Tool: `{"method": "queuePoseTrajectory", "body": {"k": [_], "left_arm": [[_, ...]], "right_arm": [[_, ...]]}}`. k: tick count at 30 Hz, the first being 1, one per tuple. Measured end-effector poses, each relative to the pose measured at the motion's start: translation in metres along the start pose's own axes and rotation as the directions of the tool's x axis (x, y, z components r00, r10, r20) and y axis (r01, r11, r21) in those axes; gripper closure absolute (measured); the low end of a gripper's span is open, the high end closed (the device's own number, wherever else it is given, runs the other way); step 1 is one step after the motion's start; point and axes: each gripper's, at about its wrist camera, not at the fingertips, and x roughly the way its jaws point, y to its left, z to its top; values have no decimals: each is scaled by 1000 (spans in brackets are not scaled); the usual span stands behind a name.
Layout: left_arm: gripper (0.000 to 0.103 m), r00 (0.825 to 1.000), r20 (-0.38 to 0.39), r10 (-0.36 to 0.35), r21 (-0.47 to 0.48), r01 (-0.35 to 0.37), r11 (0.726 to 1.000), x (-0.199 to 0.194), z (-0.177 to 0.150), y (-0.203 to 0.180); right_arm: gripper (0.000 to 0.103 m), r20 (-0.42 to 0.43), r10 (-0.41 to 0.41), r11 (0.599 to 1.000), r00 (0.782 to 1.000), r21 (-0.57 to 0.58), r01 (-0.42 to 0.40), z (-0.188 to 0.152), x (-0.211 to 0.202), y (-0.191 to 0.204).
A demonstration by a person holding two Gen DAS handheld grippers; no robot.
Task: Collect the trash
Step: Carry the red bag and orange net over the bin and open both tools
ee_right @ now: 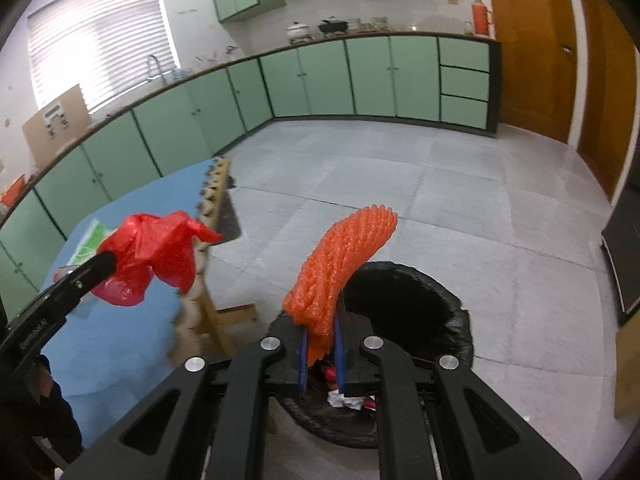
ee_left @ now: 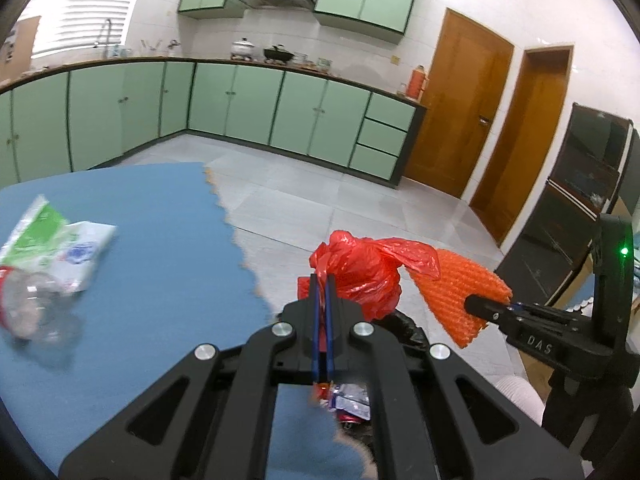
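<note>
The letters "DAS" stand in pale print on the black body of the right hand-held gripper (ee_left: 496,308), seen at the right of the left wrist view. The left hand-held gripper (ee_right: 105,260) has small pale print on its side too, but it is too blurry to read.
</note>
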Motion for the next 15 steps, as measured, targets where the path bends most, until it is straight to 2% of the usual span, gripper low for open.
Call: {"method": "queuePoseTrajectory", "body": {"k": [8, 12, 14, 15], "left_arm": [[101, 998, -55, -32, 17, 32, 999, 56, -6, -29], [97, 998, -57, -34, 25, 36, 999, 69, -2, -34], [80, 998, -62, -26, 35, 28, 999, 75, -2, -36], [76, 998, -62, -24, 36, 26, 999, 77, -2, -36]], "right_arm": [[92, -36, -36, 998, 999, 43, 38, -4, 18, -38], [83, -31, -44, 998, 999, 52, 46, -3, 20, -47], [77, -23, -50, 997, 998, 50, 51, -2, 21, -49], [72, -22, -54, 997, 998, 49, 56, -2, 21, -50]]}}
